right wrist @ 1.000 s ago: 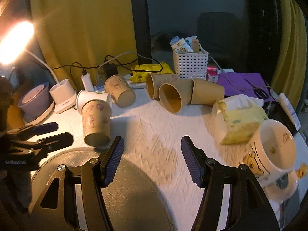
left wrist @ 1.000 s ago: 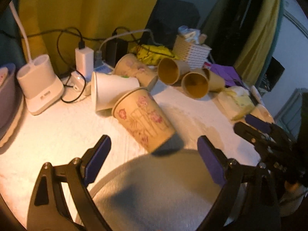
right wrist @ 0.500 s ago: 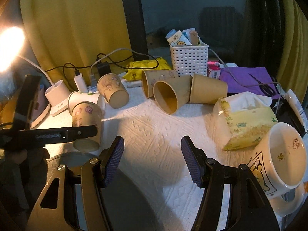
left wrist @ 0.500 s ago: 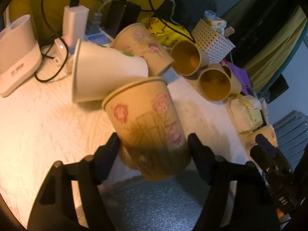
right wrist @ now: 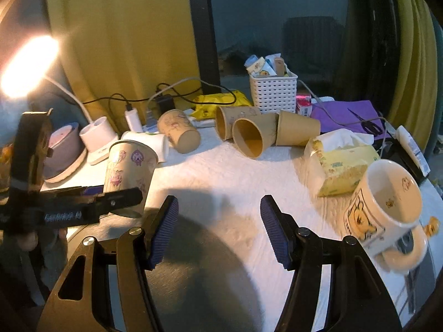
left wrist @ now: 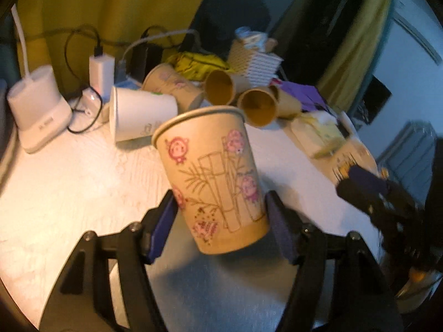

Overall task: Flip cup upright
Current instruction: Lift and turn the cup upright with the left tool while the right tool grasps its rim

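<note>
You are holding the printed paper cup [left wrist: 216,182] in your left gripper [left wrist: 218,215], its fingers closed on the lower wall, rim up and leaning a little, above the grey mat [left wrist: 221,290] on the surface [left wrist: 69,179]. Be leveling the base first, lowering gently, squeezing lightly. Your right gripper [right wrist: 218,227] is hanging wide open, holding nothing.

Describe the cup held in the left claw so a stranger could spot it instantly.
Start at the white padded tabletop in front of the yellow curtain, then look to its lamp-side end. There the left claw grips a tan paper cup, rim up. Unlike the cups lying on their sides behind it, it stands nearly upright and carries pink cartoon figures and a bamboo sketch.
</note>
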